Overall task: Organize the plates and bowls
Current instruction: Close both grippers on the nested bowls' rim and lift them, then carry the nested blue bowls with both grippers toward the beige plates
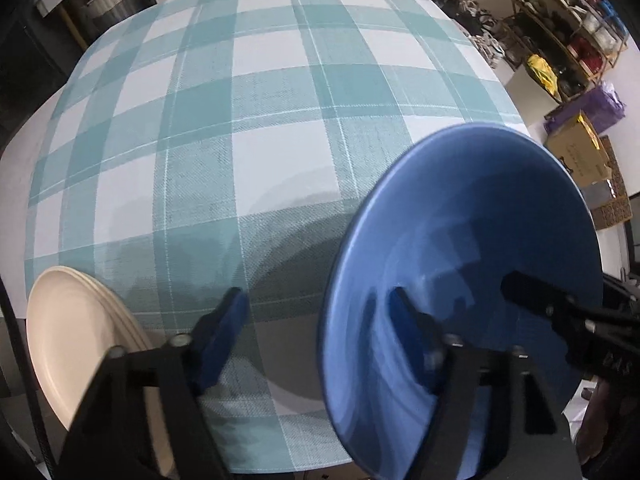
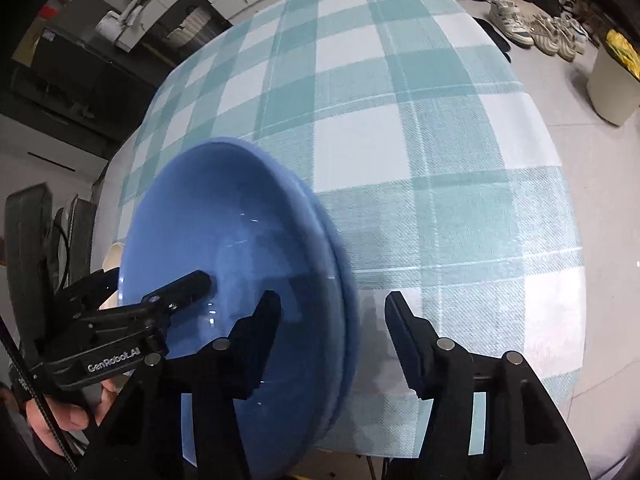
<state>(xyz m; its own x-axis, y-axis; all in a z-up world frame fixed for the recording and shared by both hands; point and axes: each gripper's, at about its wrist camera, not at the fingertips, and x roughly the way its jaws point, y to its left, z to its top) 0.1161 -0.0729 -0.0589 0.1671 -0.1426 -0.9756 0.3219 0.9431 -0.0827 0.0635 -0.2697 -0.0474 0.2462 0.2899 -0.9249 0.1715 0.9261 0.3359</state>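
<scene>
Stacked blue bowls stand near the table's front edge, also in the right wrist view. A stack of cream plates lies left of them. My left gripper is open; its right finger is inside the top bowl and its left finger is outside over the cloth, so the jaws straddle the bowl's left rim. My right gripper is open and straddles the bowls' right rim, left finger inside, right finger outside.
The table wears a teal and white checked cloth. Shelves with crockery and boxes stand to the right. Shoes and a white bin are on the floor beyond the table.
</scene>
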